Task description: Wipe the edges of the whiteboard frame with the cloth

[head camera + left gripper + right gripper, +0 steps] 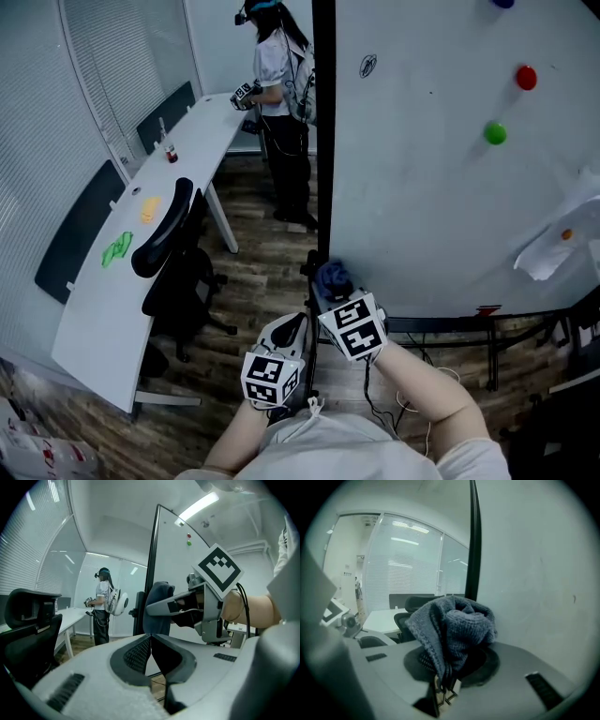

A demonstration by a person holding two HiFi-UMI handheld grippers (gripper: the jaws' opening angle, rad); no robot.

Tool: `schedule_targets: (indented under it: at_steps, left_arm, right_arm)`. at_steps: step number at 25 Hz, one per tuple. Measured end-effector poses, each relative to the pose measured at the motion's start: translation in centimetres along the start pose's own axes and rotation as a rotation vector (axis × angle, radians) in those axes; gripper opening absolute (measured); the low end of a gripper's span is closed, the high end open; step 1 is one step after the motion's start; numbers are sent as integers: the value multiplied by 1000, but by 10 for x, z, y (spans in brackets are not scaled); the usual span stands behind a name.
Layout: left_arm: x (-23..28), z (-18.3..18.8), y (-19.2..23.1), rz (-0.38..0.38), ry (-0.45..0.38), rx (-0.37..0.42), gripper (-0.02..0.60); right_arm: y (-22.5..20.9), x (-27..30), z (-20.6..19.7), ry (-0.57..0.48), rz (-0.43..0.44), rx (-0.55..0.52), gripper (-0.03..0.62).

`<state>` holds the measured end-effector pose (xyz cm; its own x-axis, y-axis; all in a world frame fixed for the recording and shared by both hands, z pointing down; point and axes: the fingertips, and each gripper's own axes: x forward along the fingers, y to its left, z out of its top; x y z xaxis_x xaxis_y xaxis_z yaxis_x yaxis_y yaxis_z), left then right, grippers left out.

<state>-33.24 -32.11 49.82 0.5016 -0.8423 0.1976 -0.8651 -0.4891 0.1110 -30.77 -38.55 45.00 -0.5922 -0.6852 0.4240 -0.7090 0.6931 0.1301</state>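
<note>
Pressing the cloth, pinched tight in the right claw, firmly against the black frame edge probably matters most; stroke steadily; left claw sits closed, empty.

The whiteboard runs off the head view's top and right edges. The cloth shows there only as a tuft beyond the right tongs; up close it covers their tips. The green thing and orange thing on the surface are too small to tell.
</note>
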Motion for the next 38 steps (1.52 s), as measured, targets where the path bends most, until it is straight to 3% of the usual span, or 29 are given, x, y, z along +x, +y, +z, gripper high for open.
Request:
schedule_targets:
  at_steps: [13,18,24,38]
  left_arm:
    - [2,72,2,13,-146,85,18]
    - [-1,92,10,33,-183,69,18]
    - [-2,117,12,31,-218,112,18]
    - [10,188,-4,-29,-308,187,18]
  right_arm:
    - [-8,-41,97,-164,-34,-115,77]
    - [-16,-57,131,-225,-45,-118,77]
    - [-19,-70,164,-268,-63,-142,77]
    - [-31,-110,255,-385,-45,-183,77]
